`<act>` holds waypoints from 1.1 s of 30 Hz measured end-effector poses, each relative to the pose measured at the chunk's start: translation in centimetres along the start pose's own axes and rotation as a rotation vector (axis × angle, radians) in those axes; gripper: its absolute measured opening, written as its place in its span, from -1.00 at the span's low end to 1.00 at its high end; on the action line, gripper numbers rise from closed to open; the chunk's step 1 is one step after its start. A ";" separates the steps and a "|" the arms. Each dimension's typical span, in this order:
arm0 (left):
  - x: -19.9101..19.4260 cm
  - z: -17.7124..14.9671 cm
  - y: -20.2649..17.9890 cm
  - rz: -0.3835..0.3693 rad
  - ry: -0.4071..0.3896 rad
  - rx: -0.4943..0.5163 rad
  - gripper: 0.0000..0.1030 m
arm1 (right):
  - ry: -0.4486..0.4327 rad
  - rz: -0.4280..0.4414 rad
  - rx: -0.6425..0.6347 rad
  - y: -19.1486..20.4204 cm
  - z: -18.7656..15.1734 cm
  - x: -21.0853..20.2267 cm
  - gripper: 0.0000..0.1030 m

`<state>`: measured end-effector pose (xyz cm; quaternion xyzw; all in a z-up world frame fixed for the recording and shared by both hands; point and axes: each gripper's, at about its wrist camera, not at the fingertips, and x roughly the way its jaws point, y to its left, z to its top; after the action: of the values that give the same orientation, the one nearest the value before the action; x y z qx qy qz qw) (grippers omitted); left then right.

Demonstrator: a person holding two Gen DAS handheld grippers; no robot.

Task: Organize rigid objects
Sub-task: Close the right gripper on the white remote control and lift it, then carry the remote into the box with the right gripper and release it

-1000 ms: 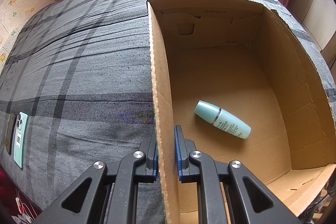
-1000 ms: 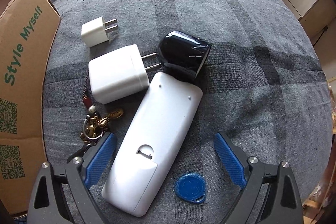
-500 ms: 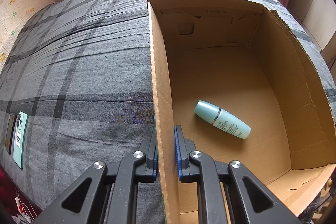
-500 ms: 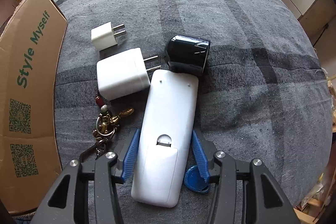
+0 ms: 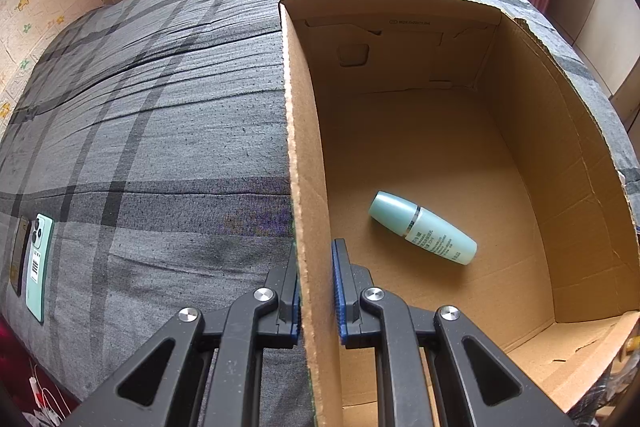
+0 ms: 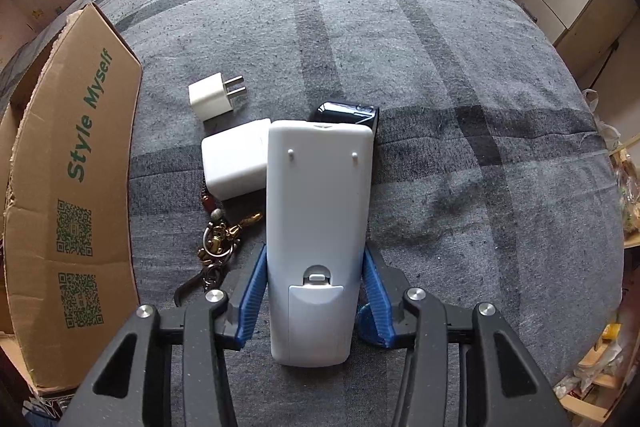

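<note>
Presently, the right hand-held gripper (image 6: 316, 301) pinched a long white plastic remote control (image 6: 318, 227) by its battery-cover end, blue pads against both long sides; the remote lay face down, extending straight ahead from the fingers. Beyond its far tip sat a glossy black rounded object (image 6: 348, 111). Left of it lay a large white plug adapter (image 6: 234, 165), a small white two-pin charger cube (image 6: 212, 99) and a brass-coloured bunch of keys (image 6: 218, 239), all on the grey plaid bed cover (image 6: 460, 67). A blue round tag (image 6: 366, 323) showed partly behind the right finger. The left hand-held gripper (image 5: 316, 291) clamped the side wall of an open brown cardboard box (image 5: 304, 147), which held a pale teal cosmetic bottle (image 5: 424, 227) on its side.
</note>
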<state>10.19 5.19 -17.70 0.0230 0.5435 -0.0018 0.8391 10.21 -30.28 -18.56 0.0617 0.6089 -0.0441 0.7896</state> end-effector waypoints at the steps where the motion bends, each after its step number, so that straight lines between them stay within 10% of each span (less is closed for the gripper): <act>1: 0.0 0.0 0.0 0.001 0.000 0.001 -0.73 | -0.005 -0.001 -0.003 0.1 0.1 -0.3 -0.04; 33: 0.0 0.0 -0.1 0.002 0.000 0.002 -0.73 | -0.196 0.066 -0.139 5.9 3.3 -10.6 -0.04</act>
<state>10.16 5.09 -17.76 0.0245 0.5433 -0.0017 0.8392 11.52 -24.99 -7.27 0.0221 0.5282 0.0186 0.8486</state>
